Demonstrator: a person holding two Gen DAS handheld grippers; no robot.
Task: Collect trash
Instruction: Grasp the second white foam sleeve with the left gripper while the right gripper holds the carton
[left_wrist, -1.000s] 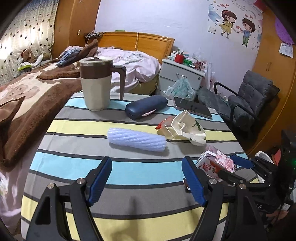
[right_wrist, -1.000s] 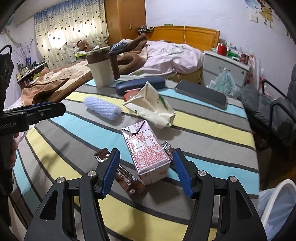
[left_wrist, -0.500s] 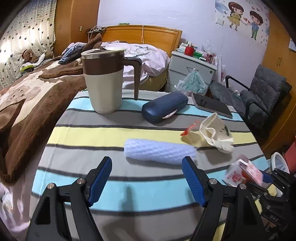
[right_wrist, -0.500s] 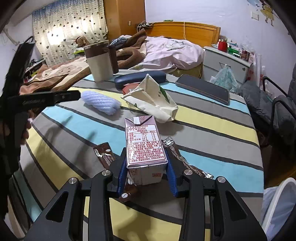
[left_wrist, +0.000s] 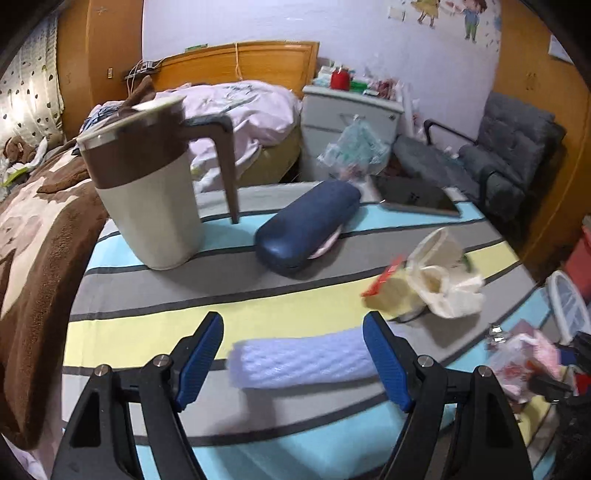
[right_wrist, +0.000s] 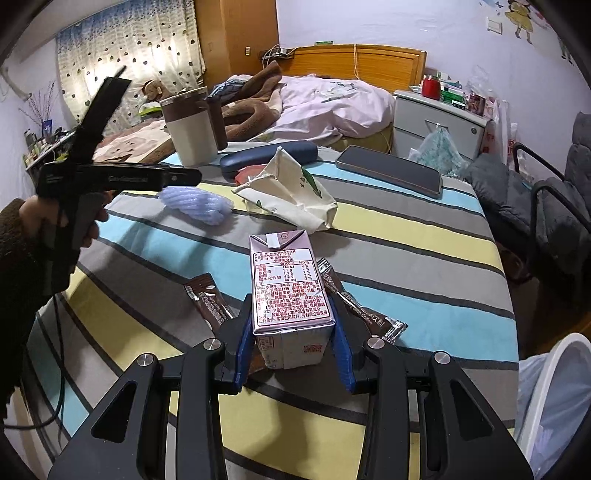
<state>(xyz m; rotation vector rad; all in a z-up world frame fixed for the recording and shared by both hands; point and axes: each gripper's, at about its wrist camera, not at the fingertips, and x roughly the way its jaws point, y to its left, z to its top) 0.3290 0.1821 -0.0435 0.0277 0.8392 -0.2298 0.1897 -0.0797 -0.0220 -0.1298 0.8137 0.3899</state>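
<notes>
A purple-and-white milk carton (right_wrist: 290, 291) lies on the striped tablecloth (right_wrist: 406, 236), and my right gripper (right_wrist: 293, 328) is shut on its near end. Two brown coffee sachets (right_wrist: 208, 302) lie beside and under it. My left gripper (left_wrist: 293, 325) is open and low over the table. A pale blue foam sleeve (left_wrist: 301, 360) lies crosswise between its blue pads (left_wrist: 199, 354), which do not touch it. A crumpled cream paper bag (left_wrist: 439, 284) with a red scrap lies to the right of it.
A tall beige and brown mug (left_wrist: 147, 184), a navy glasses case (left_wrist: 306, 225) and a dark phone (left_wrist: 413, 197) stand at the table's far side. A white bin (right_wrist: 554, 387) sits off the right edge. A bed, a nightstand and a grey armchair lie beyond.
My right jaws have closed onto the milk carton and stayed in place. My left gripper has moved forward over the table, so the foam sleeve now lies between its fingers.
</notes>
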